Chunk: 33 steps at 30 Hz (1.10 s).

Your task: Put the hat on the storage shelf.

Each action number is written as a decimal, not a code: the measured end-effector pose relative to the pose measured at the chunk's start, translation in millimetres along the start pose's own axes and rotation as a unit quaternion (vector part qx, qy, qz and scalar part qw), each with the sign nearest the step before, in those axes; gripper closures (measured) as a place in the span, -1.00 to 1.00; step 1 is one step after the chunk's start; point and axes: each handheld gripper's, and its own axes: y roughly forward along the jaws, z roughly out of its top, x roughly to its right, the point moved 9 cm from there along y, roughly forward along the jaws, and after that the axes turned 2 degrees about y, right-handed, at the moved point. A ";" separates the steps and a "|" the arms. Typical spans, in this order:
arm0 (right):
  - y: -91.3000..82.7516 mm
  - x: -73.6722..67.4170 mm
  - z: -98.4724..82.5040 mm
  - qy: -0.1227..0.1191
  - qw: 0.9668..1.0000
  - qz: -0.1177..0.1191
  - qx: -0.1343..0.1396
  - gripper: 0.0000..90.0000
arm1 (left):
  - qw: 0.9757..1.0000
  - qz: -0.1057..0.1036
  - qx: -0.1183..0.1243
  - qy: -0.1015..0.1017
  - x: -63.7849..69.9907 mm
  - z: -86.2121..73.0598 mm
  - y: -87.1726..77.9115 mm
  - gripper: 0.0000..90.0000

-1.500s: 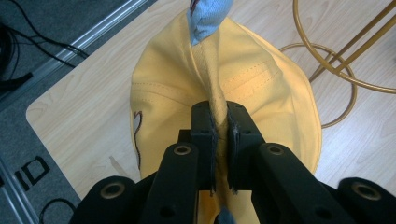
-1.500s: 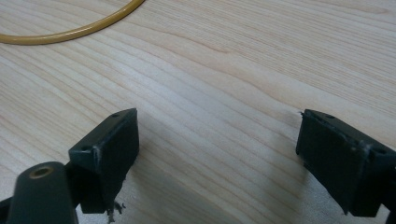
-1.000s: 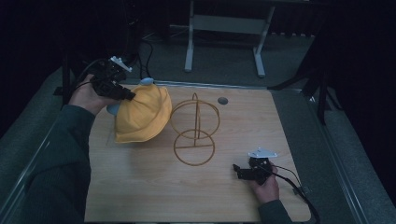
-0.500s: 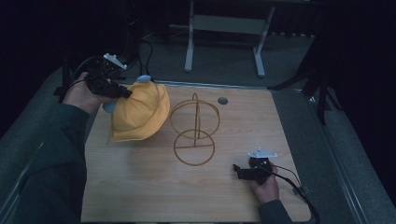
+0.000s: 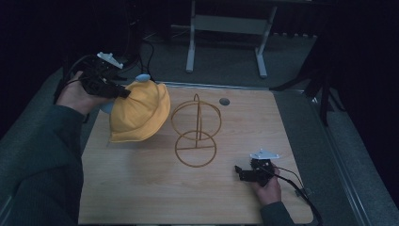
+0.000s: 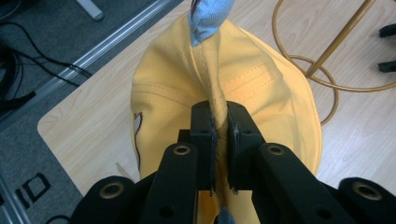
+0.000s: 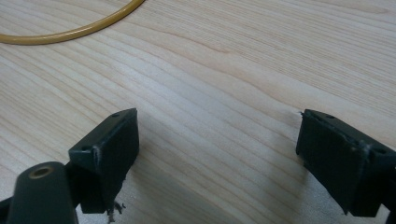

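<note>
Beside the gold wire stand (image 5: 196,132), the left gripper (image 6: 219,135) pinches a yellow cloth hat (image 5: 139,110); lower it squarely, probably over the loop; right gripper (image 7: 217,158) rests spread.

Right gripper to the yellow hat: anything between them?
The gold wire stand sits between the right gripper and the yellow hat, high view.

A lab-style recording bay. A light wood table (image 5: 141,197) with a metal far edge stands on grey carpet (image 5: 235,61), ringed by dark drapes. A grey metal stand (image 5: 226,28) sits beyond it; black cables (image 5: 148,52) run across the far-left floor.
</note>
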 end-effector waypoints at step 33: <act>-0.1 0.0 -0.2 0.000 1.000 0.000 -0.001 -0.71 | 0.999 -0.026 0.025 0.033 12.6 7.8 -18.1 0.85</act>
